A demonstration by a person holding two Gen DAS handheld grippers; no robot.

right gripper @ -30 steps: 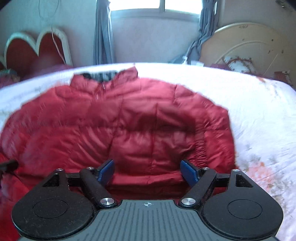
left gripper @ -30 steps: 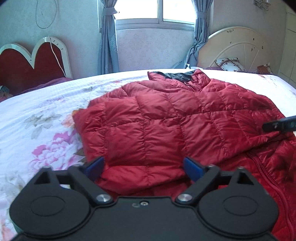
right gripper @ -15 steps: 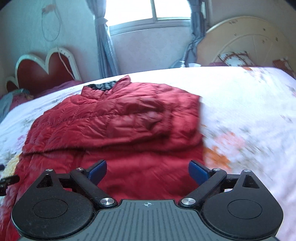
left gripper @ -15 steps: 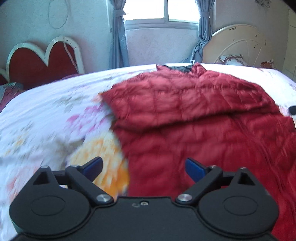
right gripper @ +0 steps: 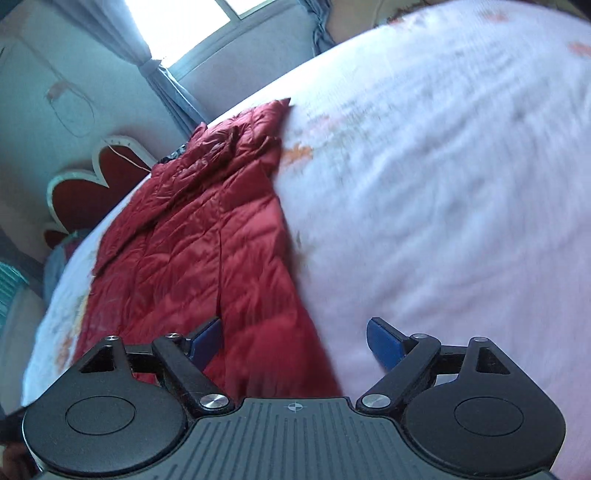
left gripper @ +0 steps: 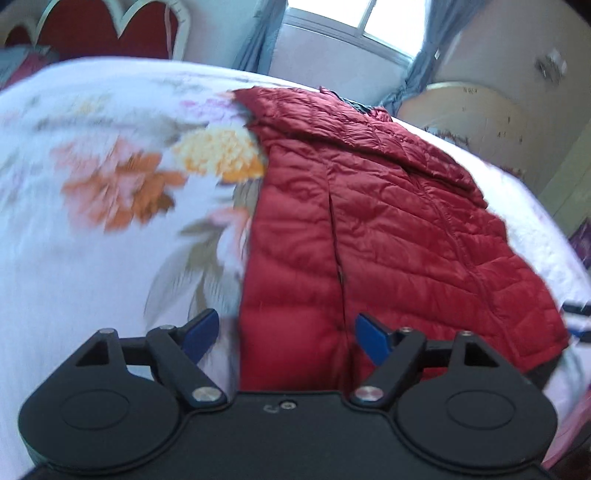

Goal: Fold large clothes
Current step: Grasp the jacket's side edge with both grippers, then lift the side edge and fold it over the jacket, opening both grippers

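Centrally, both views show a red quilted jacket lying flat on a bed w/ a white floral sheet; sleeves folded in over the body, collar end toward the window, hem end nearest the cameras.

Left view: left gripper hangs over the jacket's near left corner. Jaws spread but closing; blue pads clear of the fabric, the jacket's left edge and part of the hem lie in the gap between them, nothing pinched. Left pad sits over bare sheet, the other pad over red fabric. A vertical seam or fold line runs up the jacket from just inside the right pad. Orange and pink flower print on the sheet, beside the jacket's left edge; blurred. At far right edge, a dark bit w/ blue, prob. the other gripper, too cut off to be sure.

Right view: right gripper hangs over the jacket's near right corner. Jaws spread, closing; jacket's right edge passes between the pads, no grip visible. Left pad over fabric, right pad over plain sheet.

Background: heart-shaped red headboard w/ white trim behind the bed; grey-blue curtains at both sides of the window; a round cream panel leaning by the wall at right in left view.
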